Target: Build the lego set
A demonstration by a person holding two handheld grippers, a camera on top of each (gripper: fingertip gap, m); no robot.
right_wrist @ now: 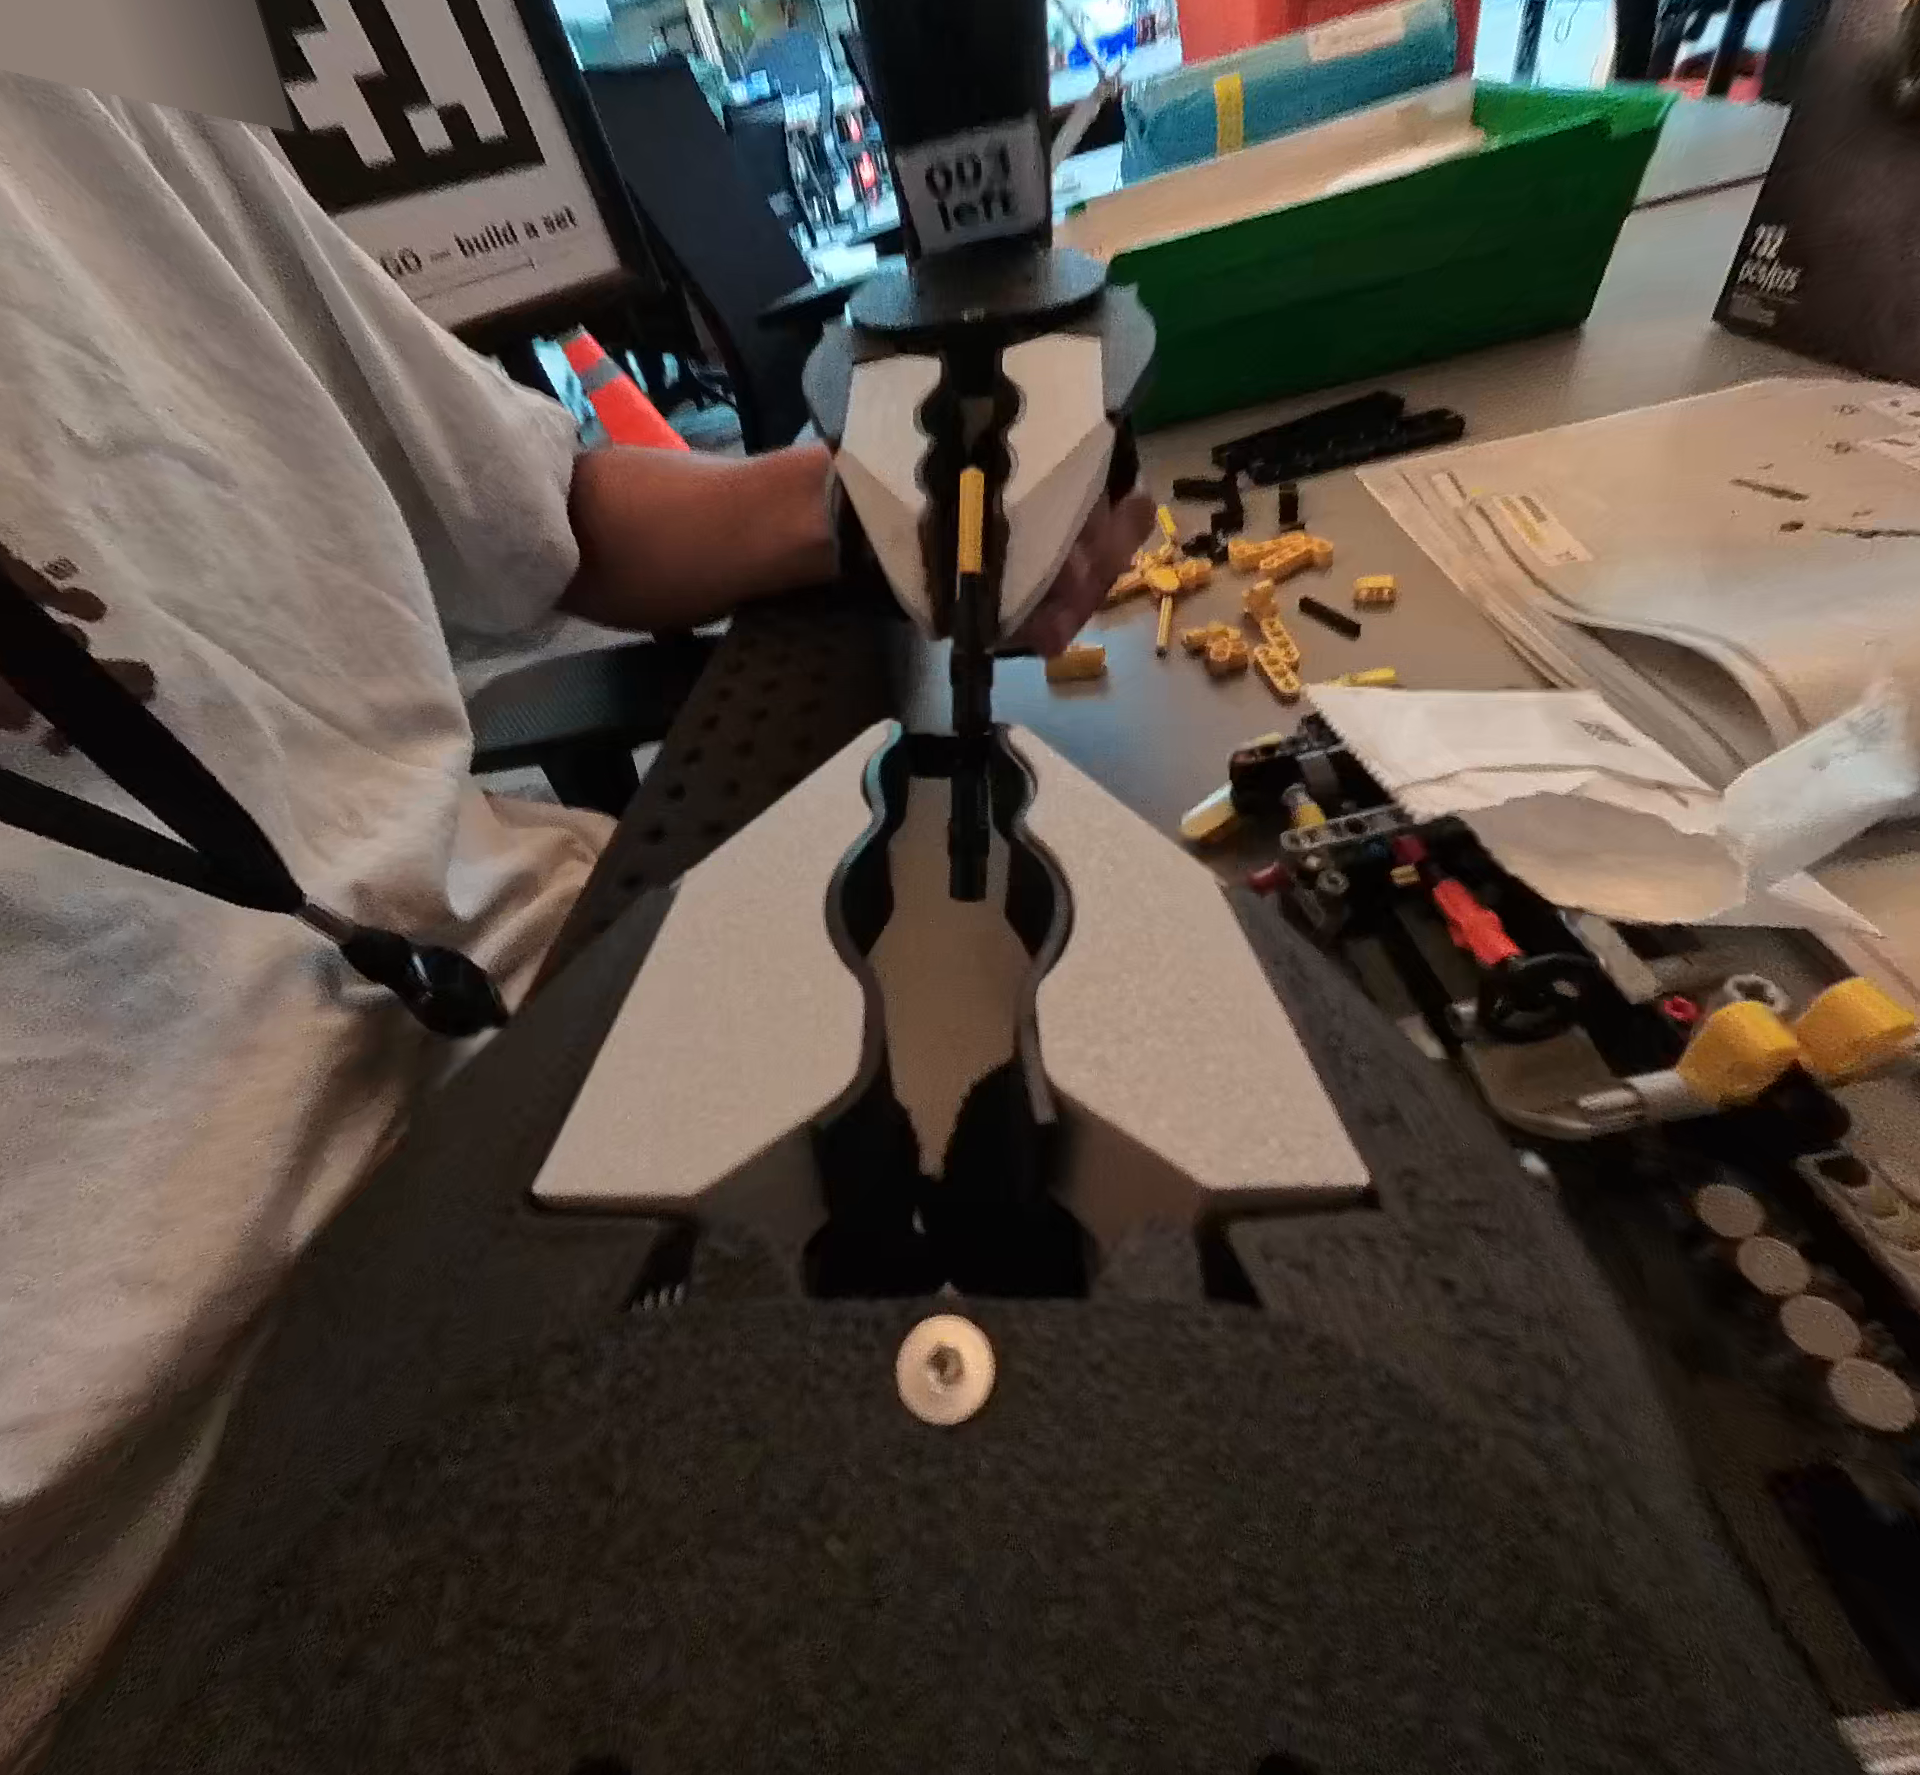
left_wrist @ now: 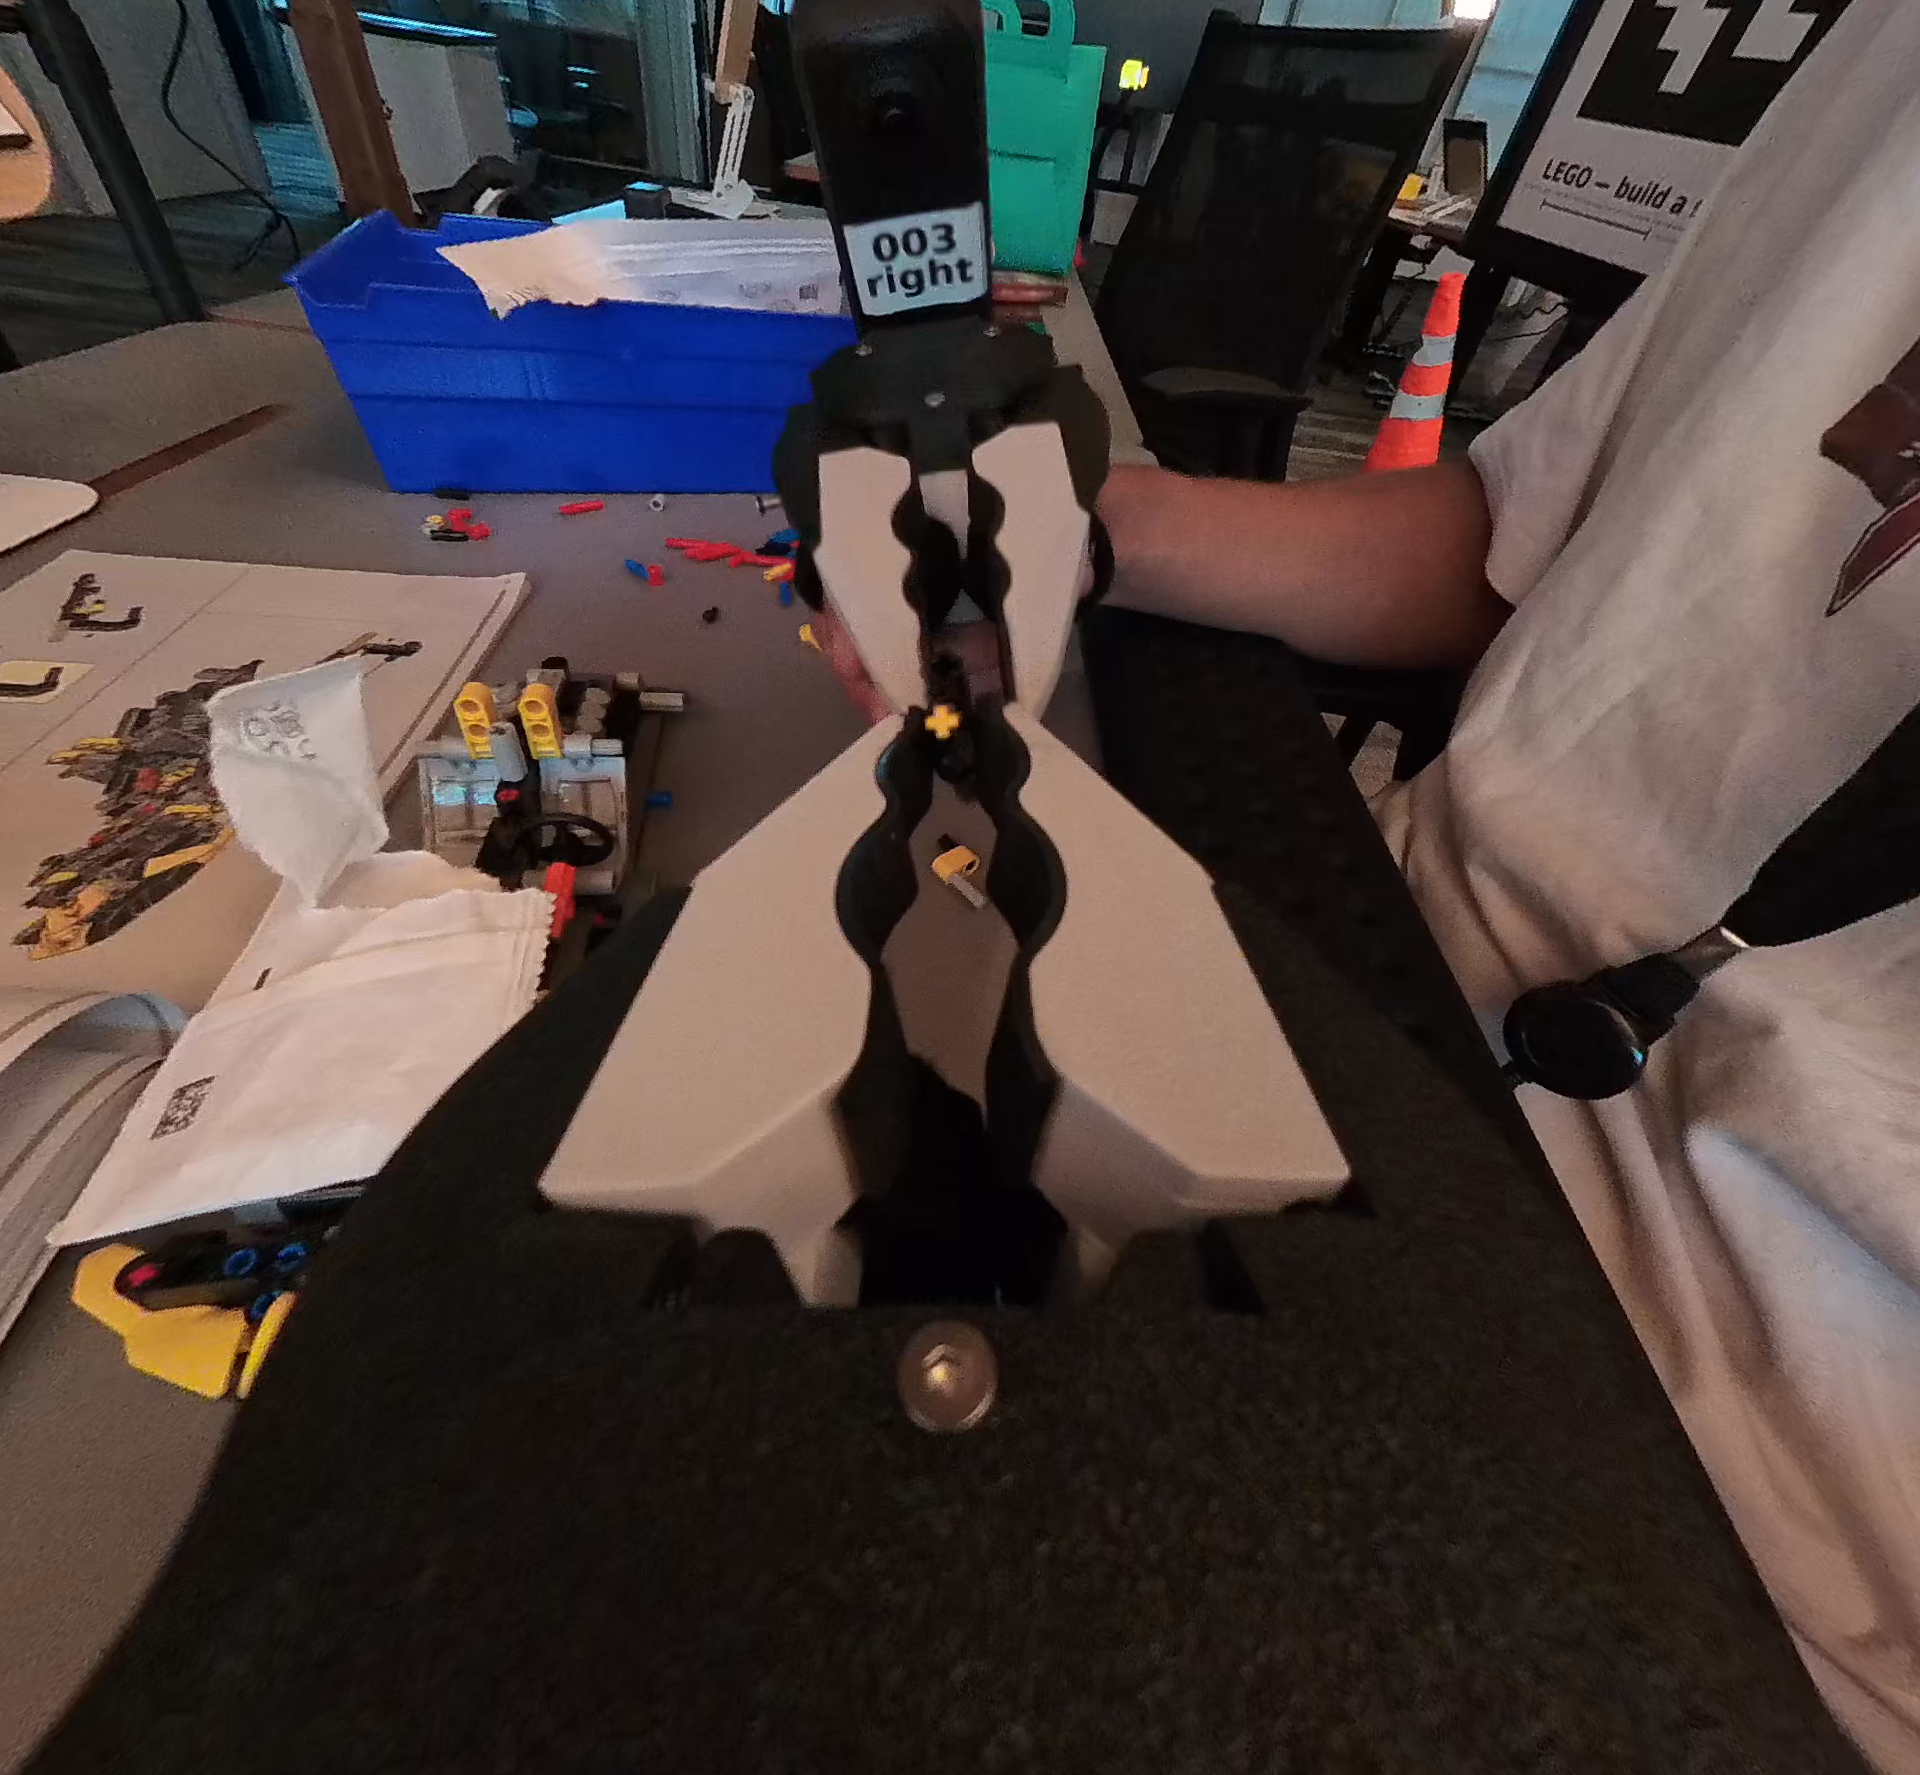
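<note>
While the two tools face each other tip to tip above the near edge of the bench, the left hand-held gripper is pressed together on the end of a thin rod assembly, whose yellow cross-shaped end shows right at its fingertips. From the right wrist view, the right hand-held gripper pinches the other end of that same piece: a black rod runs back between its fingers, and a yellow rod continues in line into the opposite tool. So the part hangs in the air between both tools, clear of the bench.

A small yellow connector lies on the surface below the left tool. To that tool's left sits the half-built black and grey model with two yellow upright pieces, partly under a torn white paper bag. An open instruction booklet lies beyond it, and a blue bin stands farther back with red, blue and yellow pins scattered in front. In the right wrist view, loose yellow and black pieces are strewn near a green bin. A person in a white shirt holds both tools.
</note>
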